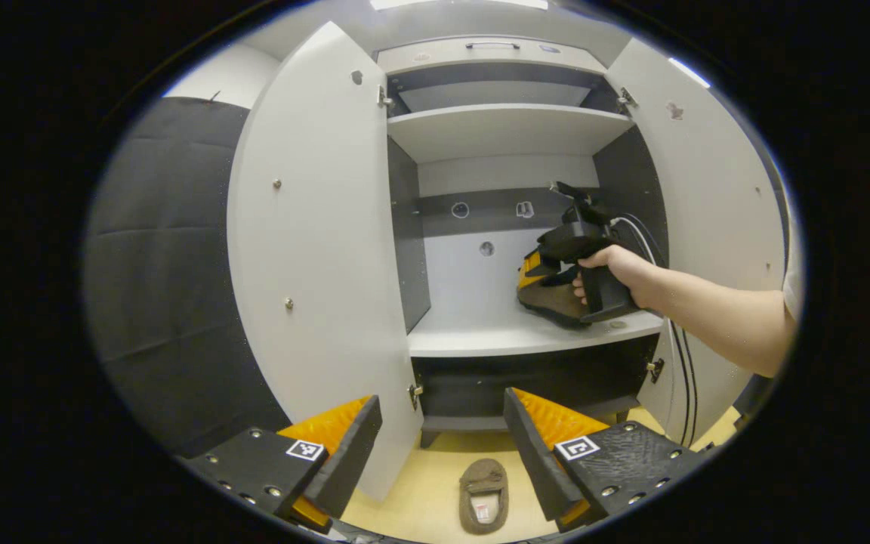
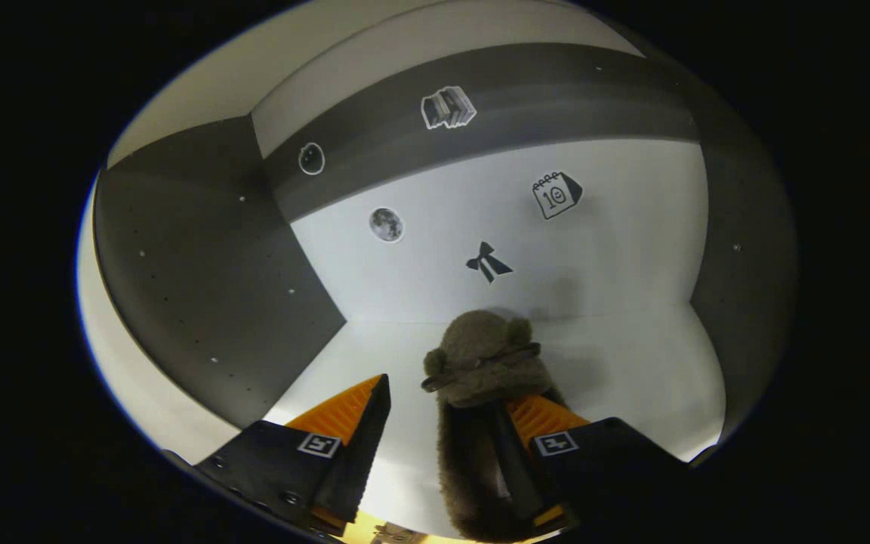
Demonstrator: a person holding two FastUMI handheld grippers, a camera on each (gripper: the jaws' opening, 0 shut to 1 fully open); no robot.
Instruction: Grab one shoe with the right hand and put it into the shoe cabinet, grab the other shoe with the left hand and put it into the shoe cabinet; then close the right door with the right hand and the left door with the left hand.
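A brown fuzzy shoe (image 2: 480, 363) lies low over the white middle shelf (image 2: 616, 378) of the shoe cabinet, its toe towards the back wall. My right gripper (image 2: 441, 397) is open; one finger (image 2: 526, 446) sits in the shoe's opening and the other stands well to its left. In the left gripper view a hand holds that right gripper (image 1: 533, 276) inside the cabinet, with the tilted shoe (image 1: 552, 302) under it. The other brown shoe (image 1: 484, 495) lies on the yellow floor in front of the cabinet, below my open left gripper (image 1: 442, 398).
Both cabinet doors stand wide open, the left door (image 1: 314, 264) and the right door (image 1: 714, 219). An upper shelf (image 1: 503, 125) and a dark lower bay (image 1: 526, 378) frame the middle shelf (image 1: 480, 332). A cable (image 1: 680, 363) hangs from the right gripper.
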